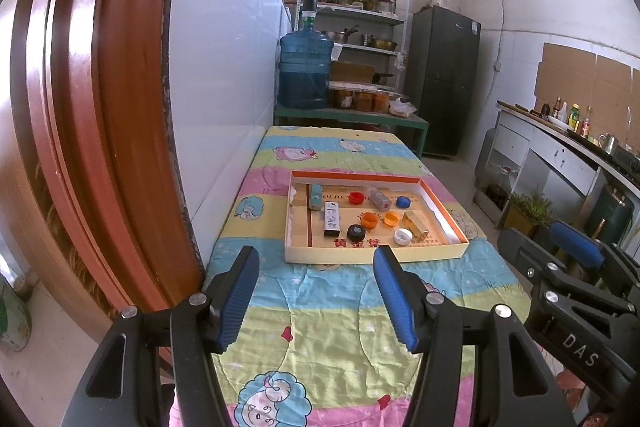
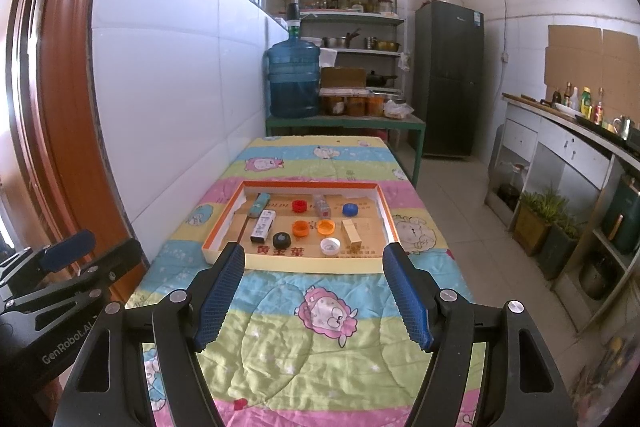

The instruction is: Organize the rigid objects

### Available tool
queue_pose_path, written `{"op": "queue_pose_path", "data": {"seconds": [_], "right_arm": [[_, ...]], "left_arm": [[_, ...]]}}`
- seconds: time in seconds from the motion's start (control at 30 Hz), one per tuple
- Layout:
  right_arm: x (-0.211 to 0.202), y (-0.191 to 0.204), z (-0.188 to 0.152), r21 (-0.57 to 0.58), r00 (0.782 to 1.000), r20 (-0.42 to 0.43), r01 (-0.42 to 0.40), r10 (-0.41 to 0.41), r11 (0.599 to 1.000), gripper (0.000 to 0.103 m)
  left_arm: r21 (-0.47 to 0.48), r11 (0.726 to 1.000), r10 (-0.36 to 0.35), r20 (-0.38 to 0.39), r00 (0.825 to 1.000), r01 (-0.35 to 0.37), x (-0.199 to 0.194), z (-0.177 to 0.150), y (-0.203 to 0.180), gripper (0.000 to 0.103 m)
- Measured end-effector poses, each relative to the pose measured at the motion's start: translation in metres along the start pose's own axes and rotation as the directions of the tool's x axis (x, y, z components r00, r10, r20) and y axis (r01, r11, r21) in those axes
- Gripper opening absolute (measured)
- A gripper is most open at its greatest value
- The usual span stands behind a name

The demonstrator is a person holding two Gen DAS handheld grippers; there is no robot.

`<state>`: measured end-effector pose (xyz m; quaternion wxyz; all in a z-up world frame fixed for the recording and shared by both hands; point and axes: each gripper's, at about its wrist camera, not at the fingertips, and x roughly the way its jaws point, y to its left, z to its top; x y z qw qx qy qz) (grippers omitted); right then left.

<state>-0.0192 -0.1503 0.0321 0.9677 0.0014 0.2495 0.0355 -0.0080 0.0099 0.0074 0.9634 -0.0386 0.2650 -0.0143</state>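
A shallow cardboard tray [image 1: 360, 253] [image 2: 312, 263] with an orange inner rim lies on the quilt-covered table. Inside it sit several bottle caps: red [image 1: 355, 197] [image 2: 299, 205], blue [image 1: 403, 201] [image 2: 350, 209], two orange [image 1: 369, 219] [image 2: 300, 228], black [image 1: 356, 232] [image 2: 282, 239] and white [image 1: 403, 236] [image 2: 330, 245]. There is also a small clear bottle [image 1: 379, 197] [image 2: 322, 206], a white box [image 1: 331, 218] [image 2: 263, 225], a teal bar [image 1: 315, 196] [image 2: 258, 205] and a gold block [image 1: 416, 225] [image 2: 351, 231]. My left gripper [image 1: 316, 259] and right gripper [image 2: 314, 259] both hover open before the tray's near edge, with nothing between their fingers.
The table [image 1: 328, 323] [image 2: 288, 331] stands against a white tiled wall, with a red-brown door frame [image 1: 100, 107] on the left. Behind it a green bench carries a blue water jug [image 1: 304, 67] [image 2: 294, 79] and jars. A dark fridge [image 2: 448, 79] and a kitchen counter [image 2: 568, 143] stand at right.
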Motion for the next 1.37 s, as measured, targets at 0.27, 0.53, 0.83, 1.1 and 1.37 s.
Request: {"op": "queue_pose_path", "data": {"seconds": [0.27,0.53,0.83,1.1,1.37], "right_arm": [[0.000,0.000,0.000,0.000,1.000,-0.001,-0.001,0.001,1.000,0.073],[0.002,0.000,-0.001,-0.001,1.000,-0.002,0.000,0.000,1.000,0.073],[0.006,0.005,-0.009,-0.006,1.000,-0.007,-0.006,0.006,1.000,0.073],[0.007,0.007,-0.013,-0.011,1.000,-0.003,0.001,-0.001,1.000,0.073],[0.007,0.007,-0.012,-0.009,1.000,-0.003,0.001,-0.001,1.000,0.073]], "left_arm": [[0.001,1.000,0.001,-0.001,1.000,-0.001,0.000,0.000,0.000,0.060],[0.000,1.000,0.004,-0.007,1.000,-0.004,0.002,-0.003,-0.001,0.060],[-0.002,1.000,0.004,-0.011,1.000,-0.004,0.003,-0.008,-0.003,0.060],[0.000,1.000,0.002,-0.011,1.000,-0.002,0.003,-0.009,-0.004,0.060],[-0.005,1.000,-0.003,0.008,1.000,0.003,0.003,-0.008,-0.001,0.060]]}}
